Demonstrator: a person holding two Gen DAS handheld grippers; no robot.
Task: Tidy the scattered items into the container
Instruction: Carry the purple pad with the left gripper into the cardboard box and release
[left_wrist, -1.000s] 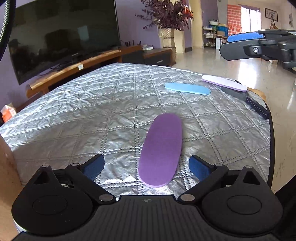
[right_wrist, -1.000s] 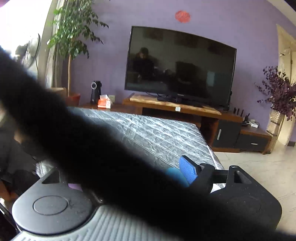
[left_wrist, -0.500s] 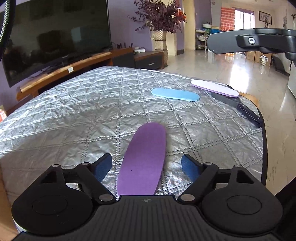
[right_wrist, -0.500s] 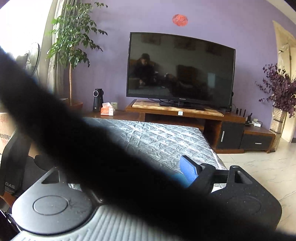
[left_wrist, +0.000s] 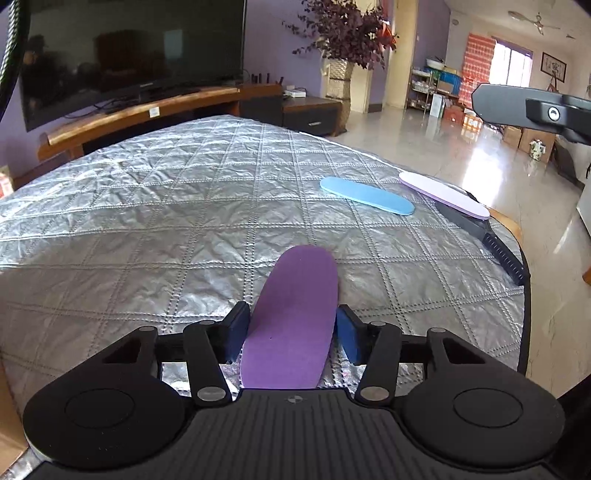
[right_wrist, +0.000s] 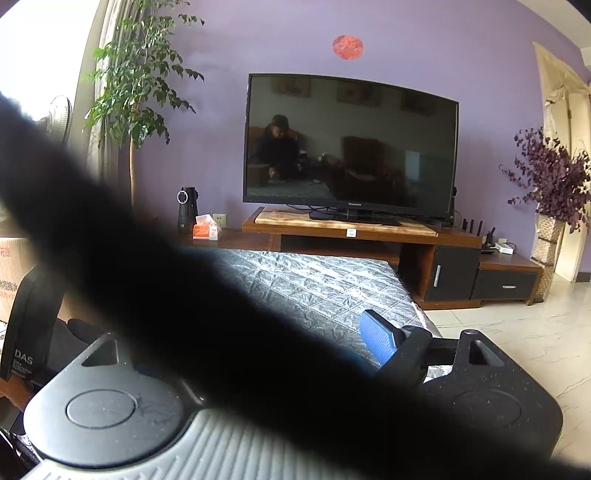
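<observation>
- On the quilted silver bench (left_wrist: 155, 206), your left gripper (left_wrist: 291, 328) had its fingers (left_wrist: 236, 326) clamped on the purple pad's (left_wrist: 295, 317) long edges, probably so the thin piece could lift flat.
- Far off, the blue pad (left_wrist: 365, 194) and pale pad (left_wrist: 443, 194) lay beside a black comb (left_wrist: 498, 251).
- Your right gripper (right_wrist: 380, 339) hung above the bench; a dark band hid one finger, so I cannot tell its state.
- No container showed.

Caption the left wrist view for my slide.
Left gripper closed on a purple foam oval atop the silver quilted cover; blue and lilac ovals lie beyond.
</observation>
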